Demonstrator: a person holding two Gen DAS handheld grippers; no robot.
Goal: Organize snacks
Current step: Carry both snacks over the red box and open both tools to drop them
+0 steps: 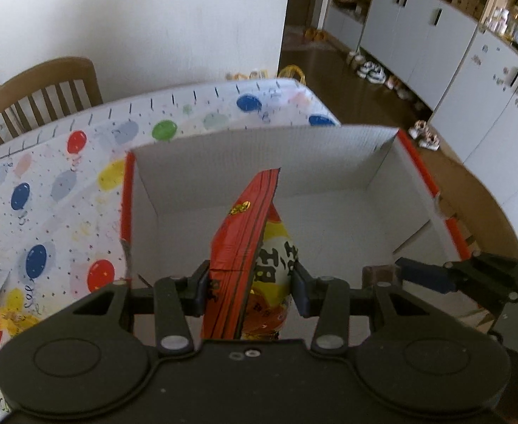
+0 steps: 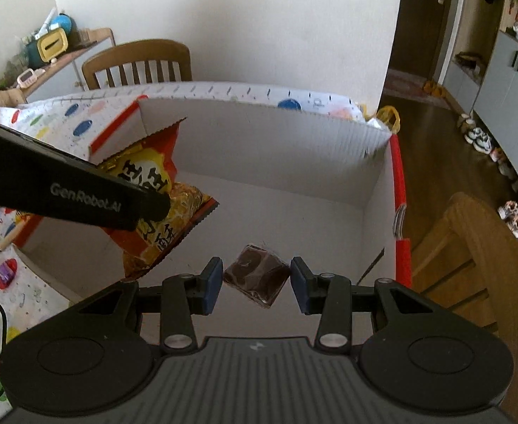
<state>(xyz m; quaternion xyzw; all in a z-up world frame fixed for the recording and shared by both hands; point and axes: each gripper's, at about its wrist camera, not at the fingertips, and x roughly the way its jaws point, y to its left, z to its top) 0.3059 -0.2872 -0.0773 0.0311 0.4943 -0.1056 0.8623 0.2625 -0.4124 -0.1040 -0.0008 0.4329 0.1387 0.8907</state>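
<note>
An open white cardboard box (image 1: 223, 162) with red outer sides stands on the table. My left gripper (image 1: 250, 275) is shut on a red and yellow snack bag (image 1: 241, 233) and holds it upright over the box's inside. In the right wrist view the same bag (image 2: 160, 190) hangs from a black finger (image 2: 82, 194) of that gripper, at the left of the box (image 2: 259, 134). My right gripper (image 2: 256, 277) is shut on a small dark brown wrapped cake (image 2: 257, 277), held above the box floor near its front. One blue-padded finger (image 1: 421, 275) of it shows beside the cake (image 1: 377, 274).
A balloon-print tablecloth (image 1: 47, 212) covers the table around the box. A wooden chair (image 2: 139, 60) stands behind the table and another (image 2: 471, 247) to the right. Small items (image 2: 6, 272) lie on the cloth at the left. Cabinets and shoes (image 1: 372, 70) line the floor beyond.
</note>
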